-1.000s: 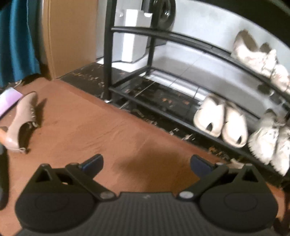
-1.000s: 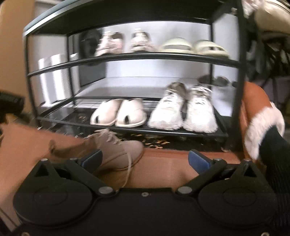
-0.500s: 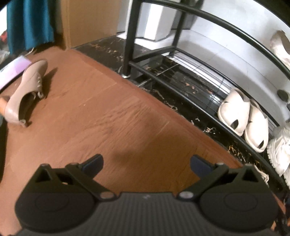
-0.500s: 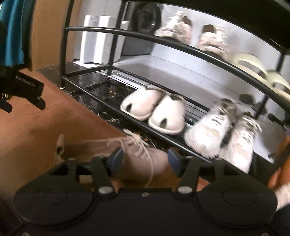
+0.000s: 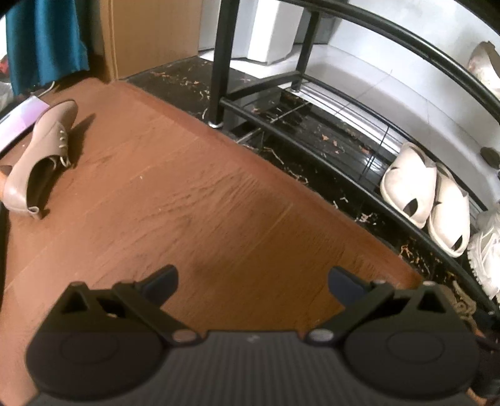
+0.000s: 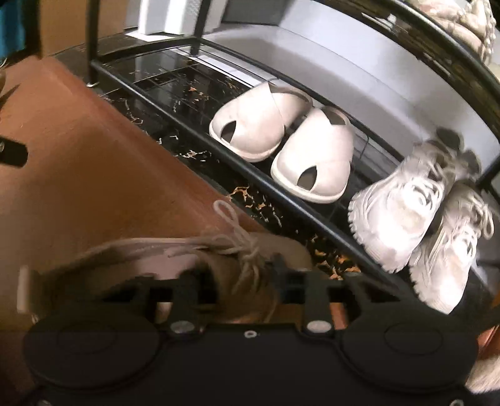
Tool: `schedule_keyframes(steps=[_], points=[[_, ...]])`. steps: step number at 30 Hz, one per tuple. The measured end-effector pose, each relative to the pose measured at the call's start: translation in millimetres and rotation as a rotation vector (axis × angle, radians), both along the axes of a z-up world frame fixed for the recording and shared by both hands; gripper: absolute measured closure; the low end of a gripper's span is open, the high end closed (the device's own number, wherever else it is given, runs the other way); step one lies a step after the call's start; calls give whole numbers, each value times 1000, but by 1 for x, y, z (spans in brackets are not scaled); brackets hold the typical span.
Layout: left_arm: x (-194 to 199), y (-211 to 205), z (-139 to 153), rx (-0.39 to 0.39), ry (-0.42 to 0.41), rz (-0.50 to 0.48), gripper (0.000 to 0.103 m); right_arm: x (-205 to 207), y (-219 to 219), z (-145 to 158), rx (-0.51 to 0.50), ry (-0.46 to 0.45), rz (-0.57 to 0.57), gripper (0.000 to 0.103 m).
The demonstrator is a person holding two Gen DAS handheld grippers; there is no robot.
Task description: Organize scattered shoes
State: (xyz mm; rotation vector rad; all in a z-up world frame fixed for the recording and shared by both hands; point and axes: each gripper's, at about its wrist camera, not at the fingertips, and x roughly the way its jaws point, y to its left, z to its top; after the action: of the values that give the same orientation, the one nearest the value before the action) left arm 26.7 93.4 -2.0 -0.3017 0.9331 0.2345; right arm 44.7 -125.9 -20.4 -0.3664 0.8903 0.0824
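A beige lace-up heeled shoe lies on the brown floor at the far left of the left wrist view. My left gripper is open and empty above the floor, well right of that shoe. Its mate, a second beige lace-up shoe, sits between the fingers of my right gripper, which is shut on its laced upper, in front of the black shoe rack.
The rack's bottom shelf holds white slippers and white sneakers; its left part is bare. More pale shoes sit on the upper shelf. A rack post, teal cloth and white box stand behind.
My right gripper has closed on the beige shoe and moved down closer to it. My left gripper has tilted down and shifted, so the rack moved right in its view.
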Motion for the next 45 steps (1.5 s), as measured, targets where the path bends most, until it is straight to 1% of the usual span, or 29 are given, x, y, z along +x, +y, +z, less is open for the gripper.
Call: schedule_keyframes(steps=[1,3,4,6,7,8,9,10,12,13,14,16,17,19,20,23,25,27,28,29,32,34,37,38,39,40,42,44,45], points=[[0,0,-1,-1,1,1,1,-1,2,0,0,-2,-40,86],[1,1,-1,-1,5,4,1,-1,-1,4,57,27,-187,86],[1,1,-2,-2,6,6,1,0,-5,6,89,47,-237,86],[0,2,-1,-3,4,10,1,-2,-18,11,233,139,-409,82],[0,2,-1,-4,3,12,1,-4,-25,13,311,190,-473,78],[0,3,0,-8,2,17,1,-6,-28,14,360,227,-499,72],[0,3,0,-8,1,19,1,-8,-28,15,384,255,-478,60],[0,3,0,-9,0,23,1,-11,-27,17,403,283,-445,53],[-1,4,1,-12,-4,29,1,-21,-25,28,403,264,-330,21],[-1,5,1,-14,-4,32,1,-31,-24,39,372,207,-234,14],[-1,5,1,-15,-4,35,1,-44,-22,51,322,123,-114,7],[0,5,0,-21,1,35,1,-59,-20,61,256,41,27,4],[1,5,0,-25,5,35,1,-75,-17,64,178,-19,166,1],[1,3,-1,-22,11,33,1,-105,-7,53,-17,-110,454,0],[2,3,-1,-21,14,33,1,-111,-4,46,-71,-118,528,0],[1,2,-1,-9,17,27,1,-118,10,17,-196,-95,660,1],[0,3,-1,-4,12,33,1,-112,19,-5,-241,-68,694,3],[0,4,-2,-3,13,44,1,-100,26,-26,-270,-17,712,14],[1,4,-2,-2,17,45,1,-95,28,-31,-267,16,720,17],[1,4,-3,-1,21,44,1,-90,26,-32,-246,41,672,24],[3,3,-5,3,30,41,1,-78,14,-29,-142,101,407,35],[3,4,-6,2,32,39,1,-69,6,-28,-73,140,230,38],[3,4,-6,-2,34,34,1,-57,-6,-25,31,196,-35,38],[2,4,-6,-4,34,33,1,-53,-11,-24,65,214,-124,37],[2,5,-5,-6,33,33,1,-48,-15,-23,100,232,-212,33],[2,5,-5,-9,32,33,1,-48,-22,-21,145,239,-268,30],[2,6,-5,-14,34,34,1,-51,-40,-12,251,237,-334,11],[2,5,-5,-9,36,28,1,-55,-58,-4,357,235,-399,10],[2,3,-5,0,34,24,1,-56,-60,-2,375,233,-408,9]])
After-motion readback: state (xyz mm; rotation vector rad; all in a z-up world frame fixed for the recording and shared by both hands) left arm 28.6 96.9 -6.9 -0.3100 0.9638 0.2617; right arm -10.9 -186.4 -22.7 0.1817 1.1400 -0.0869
